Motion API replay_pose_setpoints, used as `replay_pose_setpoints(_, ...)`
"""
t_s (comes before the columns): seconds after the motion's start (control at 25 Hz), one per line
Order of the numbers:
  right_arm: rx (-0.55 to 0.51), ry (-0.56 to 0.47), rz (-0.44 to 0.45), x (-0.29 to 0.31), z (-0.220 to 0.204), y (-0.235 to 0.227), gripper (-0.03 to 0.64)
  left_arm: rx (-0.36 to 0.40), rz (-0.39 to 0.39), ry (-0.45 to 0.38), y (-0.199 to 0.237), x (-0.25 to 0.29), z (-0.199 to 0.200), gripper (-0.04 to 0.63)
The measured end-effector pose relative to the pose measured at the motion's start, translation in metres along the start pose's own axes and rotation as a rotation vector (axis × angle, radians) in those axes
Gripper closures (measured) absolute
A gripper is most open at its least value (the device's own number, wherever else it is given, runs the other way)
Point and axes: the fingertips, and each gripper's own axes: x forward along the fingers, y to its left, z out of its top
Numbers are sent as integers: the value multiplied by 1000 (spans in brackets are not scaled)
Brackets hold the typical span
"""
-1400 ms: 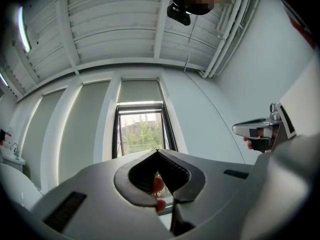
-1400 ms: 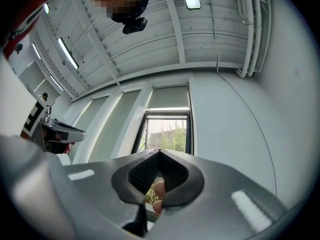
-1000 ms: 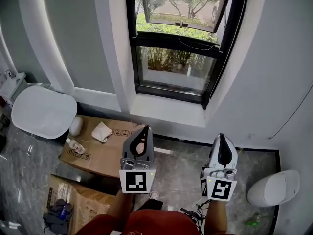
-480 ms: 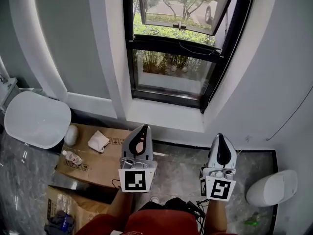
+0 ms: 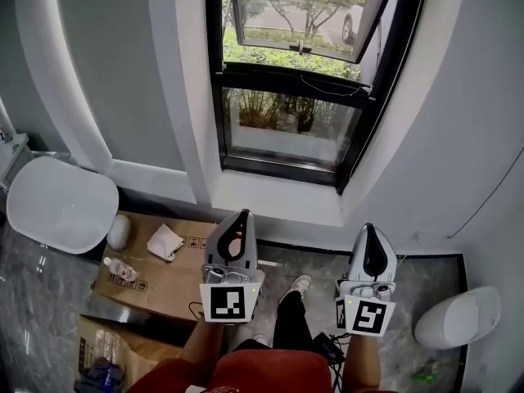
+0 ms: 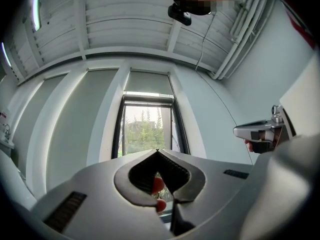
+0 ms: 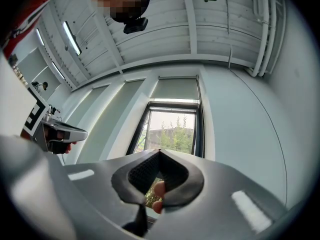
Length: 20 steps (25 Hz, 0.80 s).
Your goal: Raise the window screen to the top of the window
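The black-framed window [image 5: 295, 97] stands ahead, its upper sash tilted outward and a dark crossbar [image 5: 295, 76] with a thin cord running across its middle. In both gripper views a pale rolled screen [image 6: 148, 84] [image 7: 177, 89] sits at the window's top. My left gripper [image 5: 237, 218] [image 6: 158, 151] and right gripper [image 5: 368, 232] [image 7: 160, 151] are held side by side below the sill, apart from the window. Both are shut with nothing between the jaws. Each gripper view also shows the other gripper off to the side, the right gripper [image 6: 260, 131] and the left gripper [image 7: 60, 134].
A white sill [image 5: 278, 196] juts out under the window. A toilet [image 5: 61, 203] stands at the left, with cardboard boxes [image 5: 164, 277] holding a cloth [image 5: 164, 241] and a bottle [image 5: 121, 270]. A white bin [image 5: 458, 318] is at the right; my shoe [image 5: 299, 285] and cables [image 5: 327, 346] are on the floor.
The view has moved closer to the window, with the toilet and boxes sliding left. A leg and shoe now show between the grippers. Both grippers stay shut and side by side.
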Motion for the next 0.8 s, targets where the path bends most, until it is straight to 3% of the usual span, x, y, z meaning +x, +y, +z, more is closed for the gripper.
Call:
replay_pose_setpoints(0.44,32,-15,15,43,-27,-9,606,39,13,-1,4,43,-8,591)
replay_pose_setpoints(0.8,46,7,13,114,-72,-38,606,52,13,24,5,125,-34,591)
